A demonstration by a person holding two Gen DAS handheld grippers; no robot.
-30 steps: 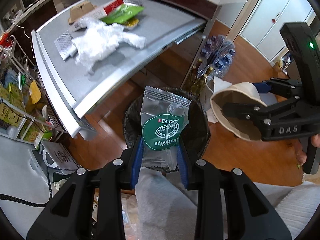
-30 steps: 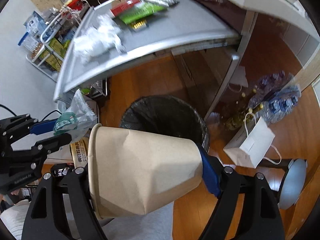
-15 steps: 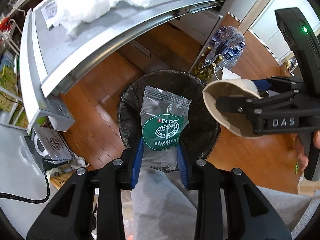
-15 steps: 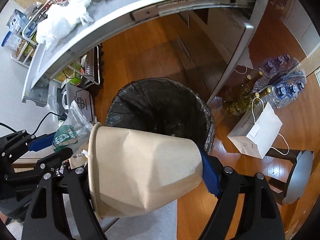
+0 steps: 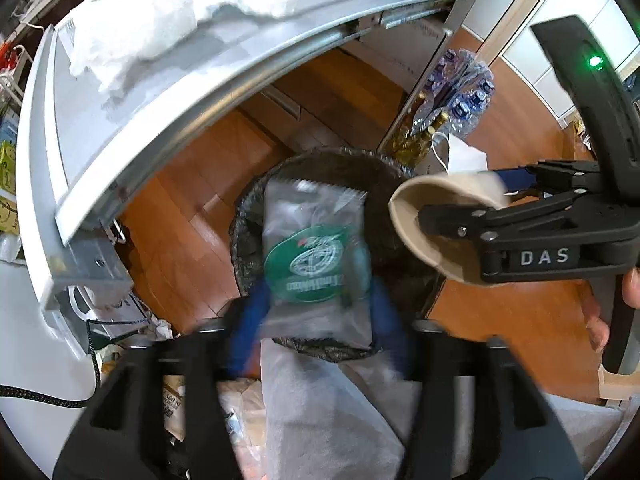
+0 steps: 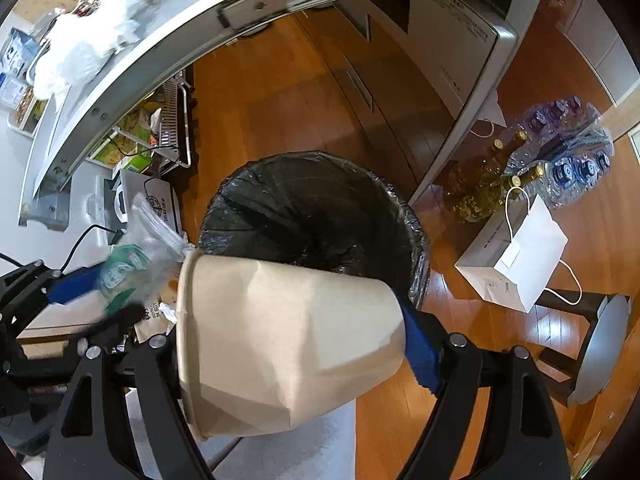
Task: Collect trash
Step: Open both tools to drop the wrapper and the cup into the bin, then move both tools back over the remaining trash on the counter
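Observation:
A black-lined trash bin (image 6: 416,232) stands on the wooden floor below both grippers. My left gripper (image 5: 318,312) hangs over the bin's near rim (image 5: 248,216), its jaws opening. Its blue pads stand off both edges of the clear wrapper with a green round label (image 5: 316,256), which is blurred between them. From the right wrist view the wrapper (image 6: 136,256) shows at the left by the left gripper (image 6: 100,300). My right gripper (image 6: 292,332) holds a dented beige paper cup (image 6: 288,344) sideways over the bin. Its jaws are opening, with one pad touching the cup's base.
A steel table (image 5: 160,92) with crumpled white plastic (image 5: 160,20) and more wrappers juts over the floor behind the bin. Glass bottles (image 6: 492,184), a pack of water bottles (image 6: 568,152), a white paper bag (image 6: 520,264) and a stool (image 6: 600,356) stand to the right. A grey trouser leg (image 5: 320,408) is below.
Both grippers sank toward the bin, so the table slid up the frames. The left jaws spread apart and the wrapper came loose. The cup stayed in the right jaws.

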